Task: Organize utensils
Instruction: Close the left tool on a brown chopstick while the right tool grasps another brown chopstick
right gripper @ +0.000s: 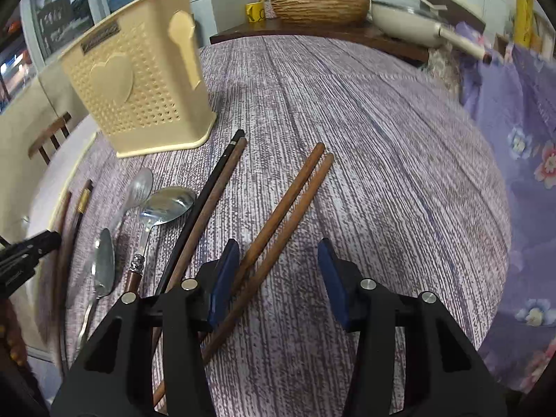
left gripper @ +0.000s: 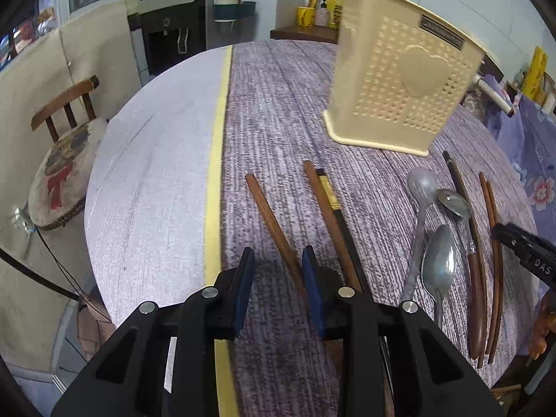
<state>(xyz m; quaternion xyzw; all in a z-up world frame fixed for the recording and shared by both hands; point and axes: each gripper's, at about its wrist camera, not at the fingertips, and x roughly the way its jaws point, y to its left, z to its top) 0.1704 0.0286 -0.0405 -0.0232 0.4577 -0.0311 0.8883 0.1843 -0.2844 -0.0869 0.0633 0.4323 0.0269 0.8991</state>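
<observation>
A cream perforated utensil holder (left gripper: 399, 83) stands upright at the back of the table; it also shows in the right wrist view (right gripper: 139, 80). Chopsticks and spoons lie loose on the cloth. My left gripper (left gripper: 278, 260) is open and empty, low over the table, with a brown chopstick (left gripper: 274, 226) running between its jaws toward the right finger. My right gripper (right gripper: 279, 253) is open and empty over a pair of brown chopsticks (right gripper: 281, 208), which pass close to its left finger. Three metal spoons (right gripper: 163, 205) and a black chopstick (right gripper: 205, 201) lie between the two grippers.
The table wears a purple woven cloth (left gripper: 278, 111) with a yellow stripe (left gripper: 217, 173). A wooden chair (left gripper: 62, 146) stands left. A shelf with a woven basket (right gripper: 319, 5) and a pan (right gripper: 410, 21) lies behind. Floral fabric (right gripper: 521, 139) hangs right.
</observation>
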